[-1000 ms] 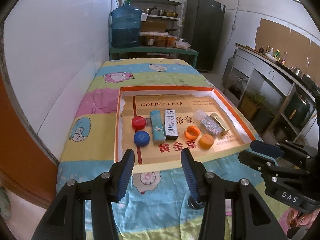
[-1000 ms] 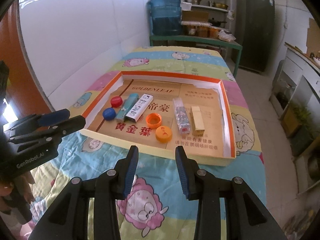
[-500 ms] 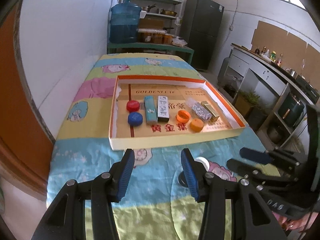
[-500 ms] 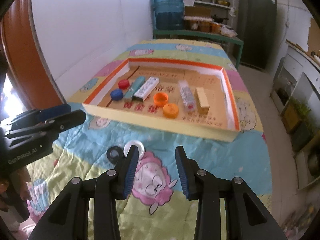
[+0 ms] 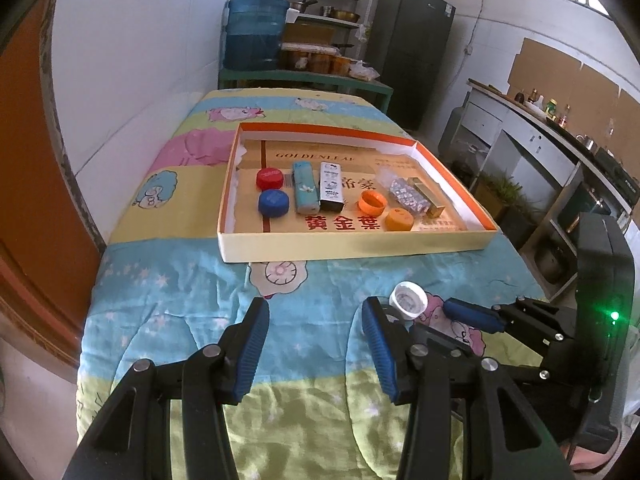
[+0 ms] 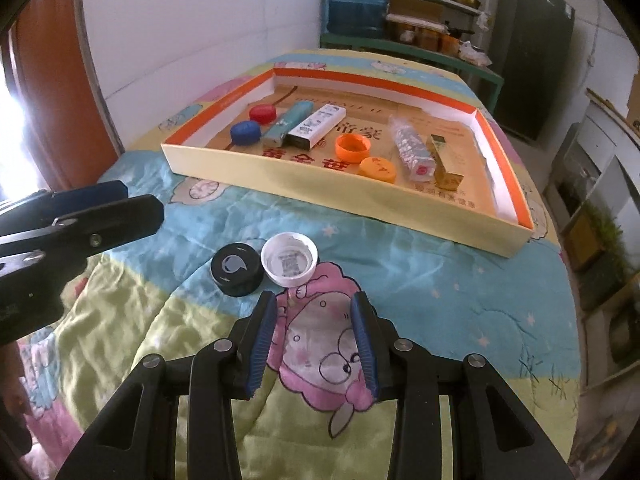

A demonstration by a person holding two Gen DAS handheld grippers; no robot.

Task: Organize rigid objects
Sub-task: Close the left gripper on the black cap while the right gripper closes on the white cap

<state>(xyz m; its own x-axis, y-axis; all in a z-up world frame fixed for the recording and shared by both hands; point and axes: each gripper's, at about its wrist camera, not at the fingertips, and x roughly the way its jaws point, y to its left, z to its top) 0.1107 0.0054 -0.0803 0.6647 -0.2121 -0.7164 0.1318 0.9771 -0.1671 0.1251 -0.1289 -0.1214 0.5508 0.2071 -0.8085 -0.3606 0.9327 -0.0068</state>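
A shallow cardboard box [image 5: 352,246] [image 6: 344,194] with an orange rim lies on the cartoon-print cloth. Inside are a red cap [image 5: 269,178], a blue cap [image 5: 273,203], two small upright-printed packs [image 5: 318,186], two orange caps [image 5: 373,201], a clear wrapped pack [image 5: 406,196] and a gold block [image 5: 430,198]. A black cap [image 6: 237,268] and a white cap [image 6: 289,260] [image 5: 408,298] lie on the cloth in front of the box. My right gripper [image 6: 316,340] is open, just behind the white cap. My left gripper [image 5: 316,352] is open and empty above the cloth.
A white wall runs along the left of the table. A water jug [image 5: 256,32], shelves and a dark fridge [image 5: 412,52] stand at the far end. A counter [image 5: 560,148] lines the right side. The table's near edge is under the grippers.
Both grippers have pulled back from the box toward the near edge of the table. The black and white caps on the cloth have come into view.
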